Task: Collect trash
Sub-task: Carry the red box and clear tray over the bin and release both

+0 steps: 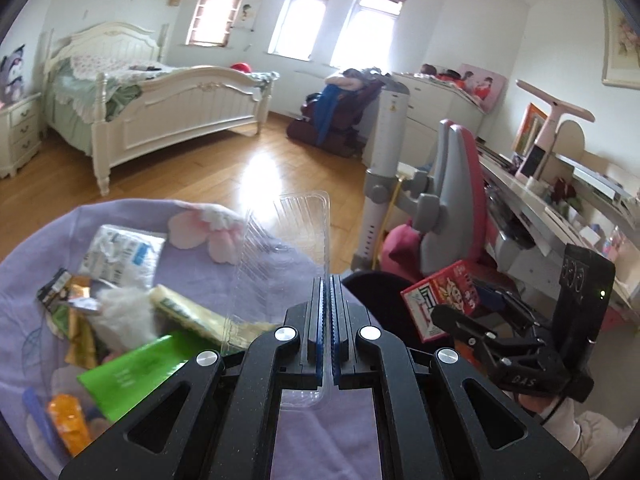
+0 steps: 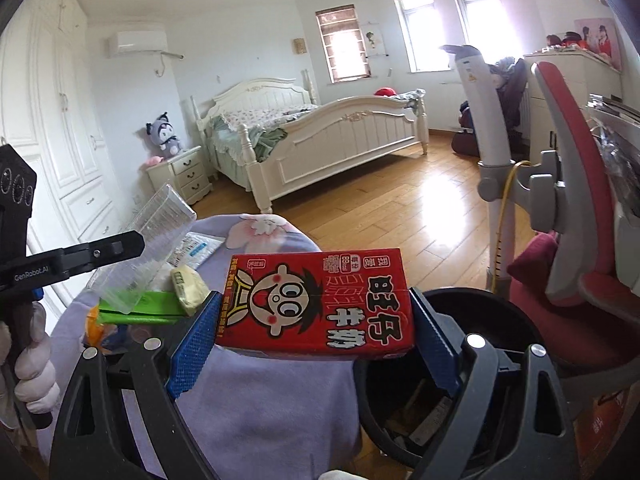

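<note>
My left gripper (image 1: 329,292) is shut on a clear plastic clamshell tray (image 1: 296,232) and holds it above the purple-covered table (image 1: 248,272). The tray also shows in the right wrist view (image 2: 156,248), with the left gripper (image 2: 136,244) on it. My right gripper (image 2: 316,320) is shut on a red milk carton (image 2: 316,300), held over the edge of the table beside a black bin (image 2: 472,368). The carton (image 1: 440,296) and right gripper (image 1: 436,314) show at the right of the left wrist view.
On the purple cloth lie a green box (image 1: 136,372), a yellow wrapper (image 1: 192,312), a white-blue packet (image 1: 120,256), small wrappers (image 1: 72,304) and an orange item (image 1: 68,420). A pink chair (image 1: 452,200) and a desk (image 1: 560,208) stand to the right. A bed (image 1: 160,112) stands behind.
</note>
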The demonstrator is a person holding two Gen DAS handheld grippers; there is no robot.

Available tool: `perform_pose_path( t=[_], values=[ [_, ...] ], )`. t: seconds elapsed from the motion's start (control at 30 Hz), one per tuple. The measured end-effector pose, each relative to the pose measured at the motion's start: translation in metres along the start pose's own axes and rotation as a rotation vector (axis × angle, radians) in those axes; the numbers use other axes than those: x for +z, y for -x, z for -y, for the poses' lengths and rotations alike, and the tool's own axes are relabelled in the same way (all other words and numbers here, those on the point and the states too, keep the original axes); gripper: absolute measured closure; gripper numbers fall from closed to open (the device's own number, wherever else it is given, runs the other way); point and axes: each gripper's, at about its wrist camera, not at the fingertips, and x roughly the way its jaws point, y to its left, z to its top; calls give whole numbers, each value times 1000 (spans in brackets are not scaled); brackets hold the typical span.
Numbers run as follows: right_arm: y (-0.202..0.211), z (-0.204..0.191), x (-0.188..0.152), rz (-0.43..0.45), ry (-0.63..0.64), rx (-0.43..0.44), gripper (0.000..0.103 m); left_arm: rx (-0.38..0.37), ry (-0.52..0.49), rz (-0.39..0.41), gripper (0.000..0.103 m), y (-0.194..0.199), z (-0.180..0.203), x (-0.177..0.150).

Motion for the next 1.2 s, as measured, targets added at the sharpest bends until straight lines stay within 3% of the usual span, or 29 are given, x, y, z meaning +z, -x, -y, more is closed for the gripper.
perform_pose_path(
  t=[0.27, 0.6, 1.2],
  values=[
    [12, 47, -38, -41, -14, -148, 15, -86, -35, -67, 99, -65, 58, -18],
    [11, 99, -60, -86, -127, -196, 15, -165, -106, -149, 99, -118, 110, -27],
    [-4, 131, -79, -145, -221, -231, 15, -214, -117, -276, 99, -178, 126, -33]
  ],
)
